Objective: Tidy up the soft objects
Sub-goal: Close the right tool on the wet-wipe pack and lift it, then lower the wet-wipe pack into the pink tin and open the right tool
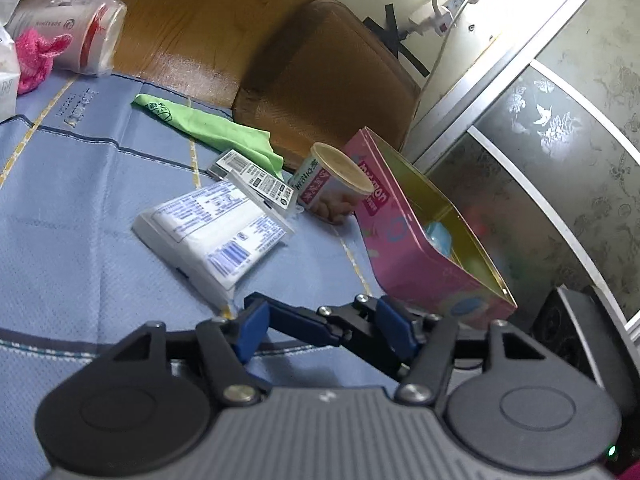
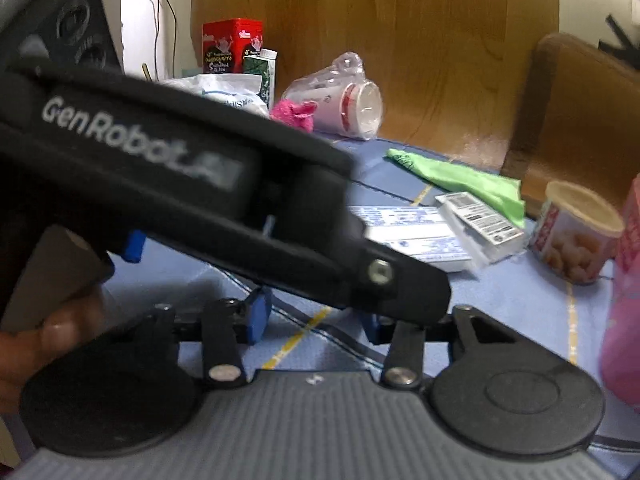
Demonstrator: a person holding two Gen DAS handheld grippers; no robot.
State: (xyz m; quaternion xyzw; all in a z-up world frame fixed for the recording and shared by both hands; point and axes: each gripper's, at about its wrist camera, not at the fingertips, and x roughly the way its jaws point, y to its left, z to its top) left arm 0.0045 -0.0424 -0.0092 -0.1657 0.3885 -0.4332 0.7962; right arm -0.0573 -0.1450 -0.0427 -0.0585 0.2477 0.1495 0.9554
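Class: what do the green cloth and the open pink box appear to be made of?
Green cloth: soft matte fabric, probably microfibre; it lies limp and creased. Pink box: likely printed tin; thin rigid walls, glossy gold-coloured inside.

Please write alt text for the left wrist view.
The left gripper hangs open and empty over a blue cloth. Ahead lie a white tissue pack, a green cloth, a paper cup and an open pink tin.

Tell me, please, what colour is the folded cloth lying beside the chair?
Bright green cloth; the left wrist view shows it best.
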